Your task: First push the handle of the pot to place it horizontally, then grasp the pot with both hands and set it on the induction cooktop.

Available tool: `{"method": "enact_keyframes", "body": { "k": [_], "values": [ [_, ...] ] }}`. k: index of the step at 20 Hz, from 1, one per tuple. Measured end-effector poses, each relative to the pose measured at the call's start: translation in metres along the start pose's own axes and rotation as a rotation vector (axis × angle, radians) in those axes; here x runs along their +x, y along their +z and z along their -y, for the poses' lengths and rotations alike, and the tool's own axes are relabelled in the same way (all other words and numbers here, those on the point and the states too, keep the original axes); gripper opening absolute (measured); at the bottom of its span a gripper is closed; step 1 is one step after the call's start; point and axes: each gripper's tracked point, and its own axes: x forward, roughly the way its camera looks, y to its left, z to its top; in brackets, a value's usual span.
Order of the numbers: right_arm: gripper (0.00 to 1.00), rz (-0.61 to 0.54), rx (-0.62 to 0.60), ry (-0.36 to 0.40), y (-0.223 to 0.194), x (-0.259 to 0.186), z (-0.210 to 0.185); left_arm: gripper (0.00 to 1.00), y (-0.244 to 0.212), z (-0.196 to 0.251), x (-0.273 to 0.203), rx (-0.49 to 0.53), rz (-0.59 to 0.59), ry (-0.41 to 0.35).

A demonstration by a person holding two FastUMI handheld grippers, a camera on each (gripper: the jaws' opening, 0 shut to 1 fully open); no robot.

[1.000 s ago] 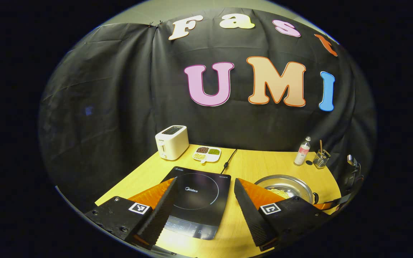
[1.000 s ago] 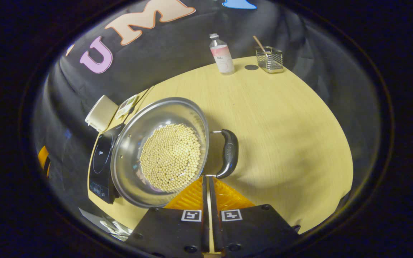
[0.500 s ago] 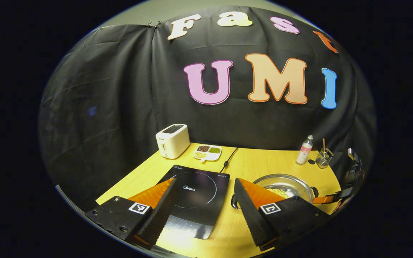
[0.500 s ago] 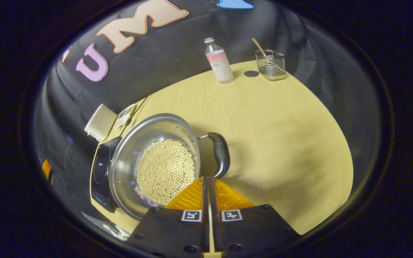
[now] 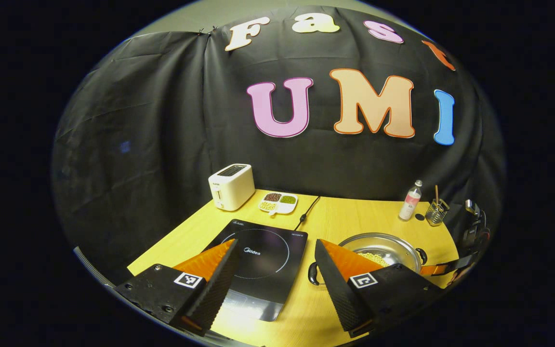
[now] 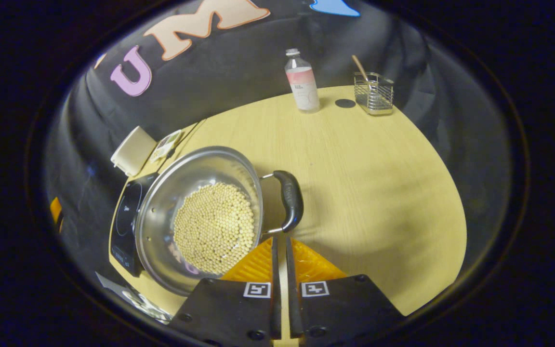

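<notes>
A steel pot (image 6: 162, 202) holding pale round beans stands on the wooden table, to the right of the black induction cooktop (image 5: 263, 250). In the right gripper view its dark side handle (image 6: 291, 200) lies just beyond my right gripper (image 6: 280, 237), which is shut; the fingertips sit at the handle's near end. My left gripper (image 5: 275, 241) hovers open above the cooktop's near edge with nothing between its fingers. In the left gripper view the pot (image 5: 388, 246) is partly hidden behind one finger, and its left handle (image 5: 311, 273) shows beside that finger.
A white toaster (image 5: 231, 193) and a divided dish of beans (image 5: 278, 203) stand at the back left, with the cooktop's cord (image 5: 308, 212) beside them. A bottle (image 6: 301, 81) and a wire holder (image 6: 374, 91) stand at the back right. Bare wood lies right of the pot.
The pot has turned on the table: its left handle has swung into sight in the left gripper view, and the right handle has shifted with my shut right gripper against it. The left gripper barely moved.
</notes>
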Motion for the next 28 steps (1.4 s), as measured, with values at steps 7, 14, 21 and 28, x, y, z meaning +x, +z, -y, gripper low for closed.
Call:
{"method": "enact_keyframes", "body": {
  "k": [7,14,21,28],
  "values": [
    [0.00,0.008,0.107,-0.022,0.007,-0.015,0.029,0.95,-0.026,0.010,0.021,0.000,-0.060,-0.052],
    [0.62,0.007,0.315,0.042,0.030,-0.031,0.041,0.96,-0.066,0.034,0.059,-0.020,-0.198,-0.145],
    [0.92,-0.002,0.275,0.096,0.056,-0.010,0.021,0.96,-0.109,0.060,0.092,0.003,-0.362,-0.209],
    [0.92,-0.107,0.219,0.136,0.048,0.033,-0.005,0.96,-0.143,0.072,0.116,-0.012,-0.491,-0.231]
  ]
}}
